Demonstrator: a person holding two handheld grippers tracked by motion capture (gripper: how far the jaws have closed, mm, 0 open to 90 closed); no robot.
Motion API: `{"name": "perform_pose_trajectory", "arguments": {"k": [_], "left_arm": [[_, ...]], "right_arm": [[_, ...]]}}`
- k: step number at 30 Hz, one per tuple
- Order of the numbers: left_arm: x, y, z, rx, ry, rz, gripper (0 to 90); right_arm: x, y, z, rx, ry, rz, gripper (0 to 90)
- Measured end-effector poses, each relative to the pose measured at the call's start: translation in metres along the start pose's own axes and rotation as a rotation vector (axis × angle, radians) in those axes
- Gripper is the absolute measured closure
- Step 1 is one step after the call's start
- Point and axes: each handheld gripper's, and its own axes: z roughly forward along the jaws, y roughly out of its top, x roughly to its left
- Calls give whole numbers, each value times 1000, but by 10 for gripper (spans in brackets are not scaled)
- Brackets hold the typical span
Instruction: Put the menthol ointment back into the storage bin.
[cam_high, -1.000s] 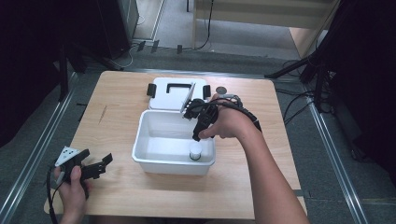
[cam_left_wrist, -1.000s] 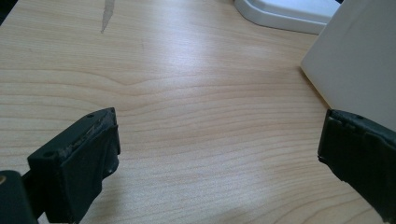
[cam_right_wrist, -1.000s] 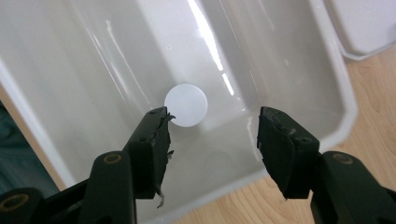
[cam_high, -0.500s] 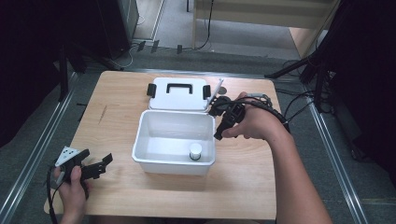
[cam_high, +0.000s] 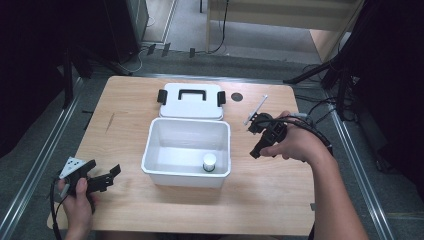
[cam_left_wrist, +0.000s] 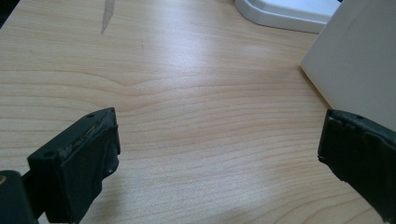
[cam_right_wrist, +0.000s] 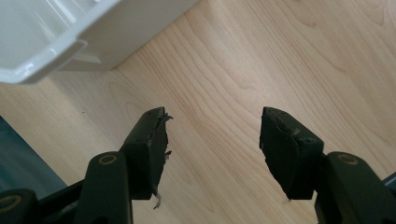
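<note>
A white plastic box (cam_high: 188, 170) stands open in the middle of the wooden table (cam_high: 125, 115). A small white cylinder (cam_high: 209, 162) sits in its near right corner. The box's white lid (cam_high: 191, 101) with black handle and clips lies just behind it. My right gripper (cam_high: 255, 140) hovers right of the box, open and empty; its own view shows bare wood between the jaws and the box's rim (cam_right_wrist: 42, 46) at upper left. My left gripper (cam_high: 107, 177) rests open near the table's front left corner, left of the box, whose wall (cam_left_wrist: 359, 65) shows in the left gripper view.
A thin white stick (cam_high: 259, 106) lies on the table behind the right hand. A small dark round spot (cam_high: 237, 96) is beside the lid. A pale scratch (cam_high: 110, 122) marks the wood at left. Cables trail off the table's right side.
My right gripper let go of the white cylinder in the box, rose out and moved right, past the box's right wall. The left gripper stayed still.
</note>
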Motion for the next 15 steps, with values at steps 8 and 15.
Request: {"name": "perform_pose_trajectory", "arguments": {"k": [8,15], "left_arm": [[0,0,0,1,0,3,0],[0,0,0,0,0,2,0]], "right_arm": [[-7,-20,10,-15,10,42,403],[-15,-39,21,-82,2,105,370]]}}
